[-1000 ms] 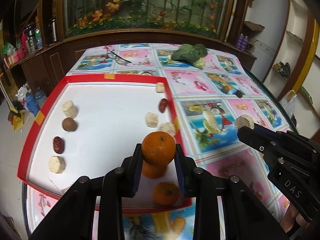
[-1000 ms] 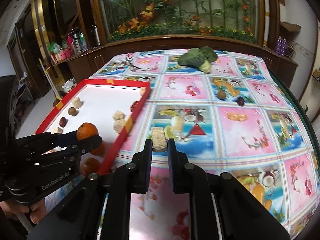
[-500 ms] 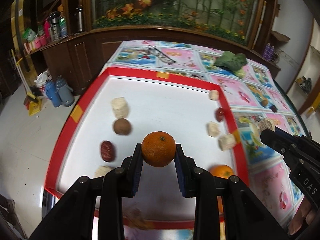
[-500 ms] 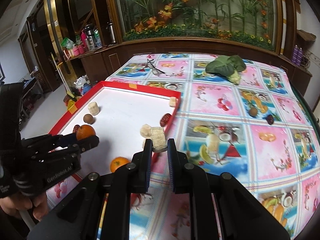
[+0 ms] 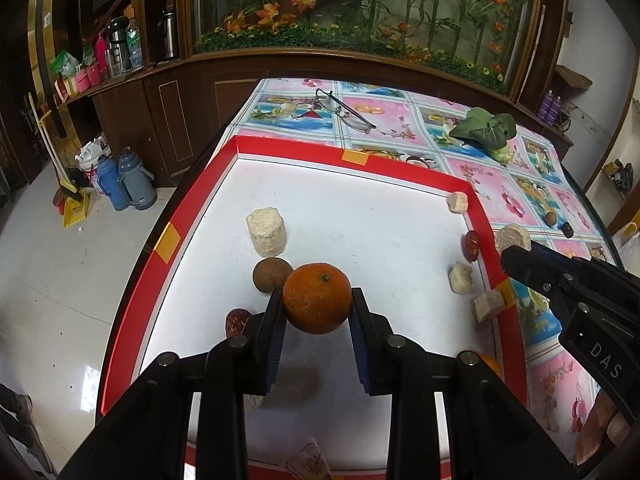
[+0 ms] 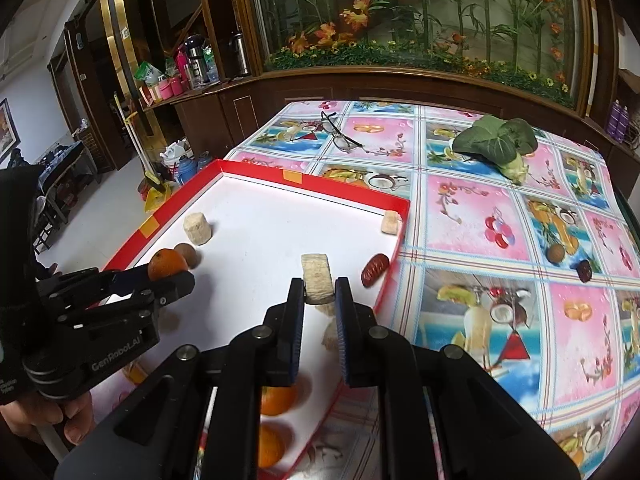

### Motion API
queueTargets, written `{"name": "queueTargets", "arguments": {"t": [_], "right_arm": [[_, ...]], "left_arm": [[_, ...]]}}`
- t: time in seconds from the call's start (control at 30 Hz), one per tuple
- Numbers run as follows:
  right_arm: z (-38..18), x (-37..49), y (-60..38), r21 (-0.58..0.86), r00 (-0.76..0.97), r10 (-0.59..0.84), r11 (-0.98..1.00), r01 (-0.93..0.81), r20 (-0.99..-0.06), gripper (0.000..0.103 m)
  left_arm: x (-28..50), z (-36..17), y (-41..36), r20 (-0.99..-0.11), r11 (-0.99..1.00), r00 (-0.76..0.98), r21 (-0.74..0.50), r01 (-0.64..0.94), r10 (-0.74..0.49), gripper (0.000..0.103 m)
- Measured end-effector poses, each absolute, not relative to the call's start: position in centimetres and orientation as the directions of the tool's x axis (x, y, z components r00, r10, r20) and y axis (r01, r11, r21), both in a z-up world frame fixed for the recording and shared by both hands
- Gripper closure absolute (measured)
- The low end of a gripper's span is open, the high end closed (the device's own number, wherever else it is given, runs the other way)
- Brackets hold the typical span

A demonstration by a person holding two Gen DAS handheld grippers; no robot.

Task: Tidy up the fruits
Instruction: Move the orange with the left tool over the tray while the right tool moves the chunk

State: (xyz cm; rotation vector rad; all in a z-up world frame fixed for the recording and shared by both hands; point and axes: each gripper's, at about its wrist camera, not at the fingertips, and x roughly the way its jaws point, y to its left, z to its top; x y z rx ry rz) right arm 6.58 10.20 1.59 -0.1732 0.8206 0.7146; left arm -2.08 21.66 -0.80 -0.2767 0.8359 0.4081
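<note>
— Dark wooden cabinets and a planted glass case are closing off the far side of the table [image 5: 400, 128], aren't they? What are the two tools carrying?

— Yes. The left hand-held gripper [image 5: 316, 312] is clamping an orange [image 5: 317, 298] between its pads, hanging over the white floor of the red-rimmed tray [image 5: 132, 292]. The right hand-held gripper [image 6: 318, 300] is squeezing a pale rice cake [image 6: 317, 283], its jaws nearly together on it, over the tray's right half.

— What is crowding them?

— Just beyond the orange, a brown round fruit [image 5: 272, 274] is sitting, with a standing rice cake cylinder [image 5: 266, 232] behind it and a red date [image 5: 237, 320] partly hidden by the left finger. Along the tray's right rim, another red date [image 6: 375, 269] is lying, and pale cake pieces [image 5: 462, 278] are sitting close by; one more piece [image 6: 391, 222] is resting in the far corner. Two oranges [image 6: 276, 400] are lying under the right tool, near the tray's near edge.

— And open room?

— The tray's middle and far stretch are lying bare. Outside the tray, on the patterned cloth, eyeglasses [image 6: 338, 136], a leafy green vegetable [image 6: 496, 142], a small brown fruit [image 6: 556, 254] and a dark date [image 6: 585, 271] are lying well apart. The table's left edge is dropping to tiled floor beside the tray rim.
</note>
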Motion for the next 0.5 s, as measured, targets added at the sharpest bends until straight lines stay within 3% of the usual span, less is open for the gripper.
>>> {"name": "queueTargets", "arguments": {"t": [0.5], "right_arm": [[0.7,9.6,13.2,0.107,0.452,0.5,0.749,-0.654,-0.739,0.086]], "left_arm": [[-1.5,-0.8,24.0,-0.763,0.868,0.585,-0.063,-0.493,0.276,0.073]]}}
